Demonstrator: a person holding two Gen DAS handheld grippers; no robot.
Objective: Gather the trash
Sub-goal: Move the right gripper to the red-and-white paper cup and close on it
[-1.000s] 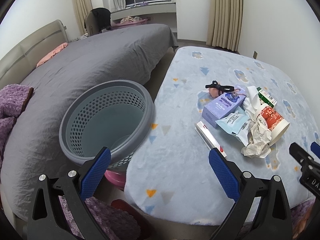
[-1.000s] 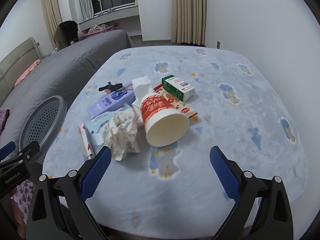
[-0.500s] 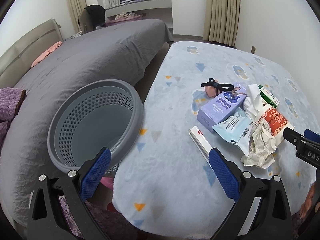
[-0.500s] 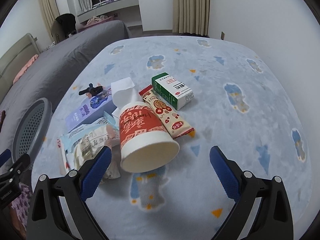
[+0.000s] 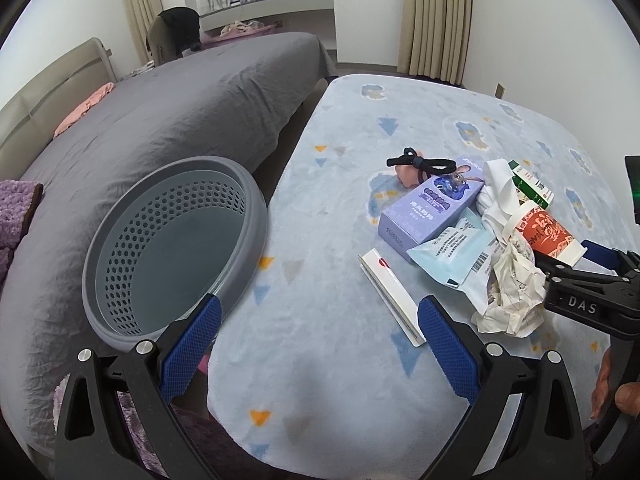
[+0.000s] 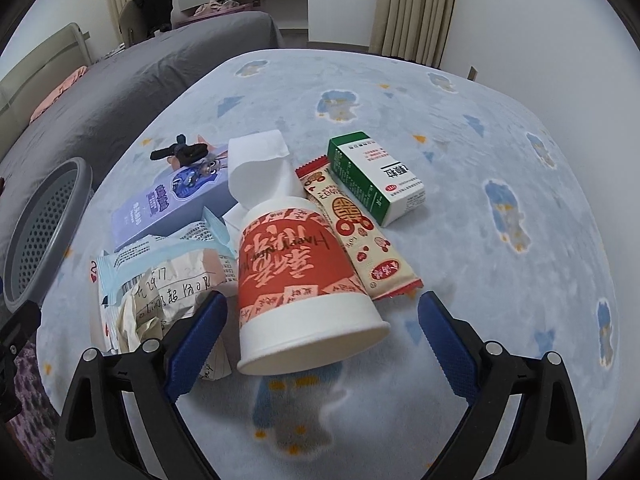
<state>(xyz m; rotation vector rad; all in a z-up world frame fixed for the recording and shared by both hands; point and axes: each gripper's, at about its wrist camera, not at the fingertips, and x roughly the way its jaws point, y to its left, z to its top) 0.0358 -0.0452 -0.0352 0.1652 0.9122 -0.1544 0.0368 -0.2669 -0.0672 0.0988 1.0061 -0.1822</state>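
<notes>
The left gripper hangs with its blue-padded jaws spread wide over the light blue patterned blanket. A grey perforated plastic basket leans tilted against the grey bed. On the blanket lie a purple rectangular box, a pale blue plastic packet, crumpled white paper and a red-and-white paper cup, which the right gripper reaches.

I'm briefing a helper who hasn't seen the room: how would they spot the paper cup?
On the pale blue blanket lies a heap of litter. The paper cup lies on its side at the near edge, mouth toward the open right gripper. It is the only round item, red-banded with a white rim.
</notes>
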